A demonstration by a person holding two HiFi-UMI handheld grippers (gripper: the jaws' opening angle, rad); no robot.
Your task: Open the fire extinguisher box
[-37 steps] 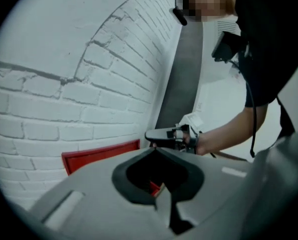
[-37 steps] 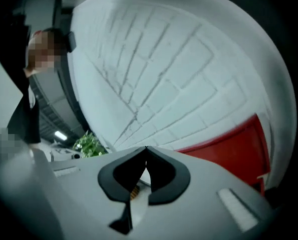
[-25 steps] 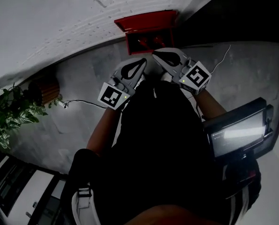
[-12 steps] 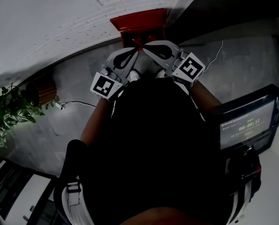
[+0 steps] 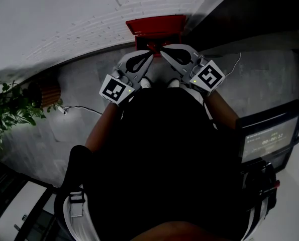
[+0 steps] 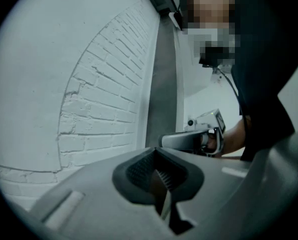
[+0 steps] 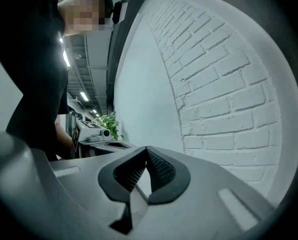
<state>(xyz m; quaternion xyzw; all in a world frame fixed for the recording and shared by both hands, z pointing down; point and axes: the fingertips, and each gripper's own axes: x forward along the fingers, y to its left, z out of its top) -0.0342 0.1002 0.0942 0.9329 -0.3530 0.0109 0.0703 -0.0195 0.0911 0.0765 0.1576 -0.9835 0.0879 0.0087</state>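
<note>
Grey left tool (image 5: 148, 55) and right tool (image 5: 164, 52) carry marker cubes (image 5: 114, 90).

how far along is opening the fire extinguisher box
Early. Done: the left gripper and right gripper are at the red fire extinguisher box by the brick wall, tips pointing at it. In hand: nothing; both jaws are shut and empty. Left: take hold of the box and open it; the dim head view doesn't show whether it's ajar.

White brick wall (image 5: 64, 14) backs the red box (image 5: 157, 26); bare floor (image 5: 260, 79) lies open either side.
</note>
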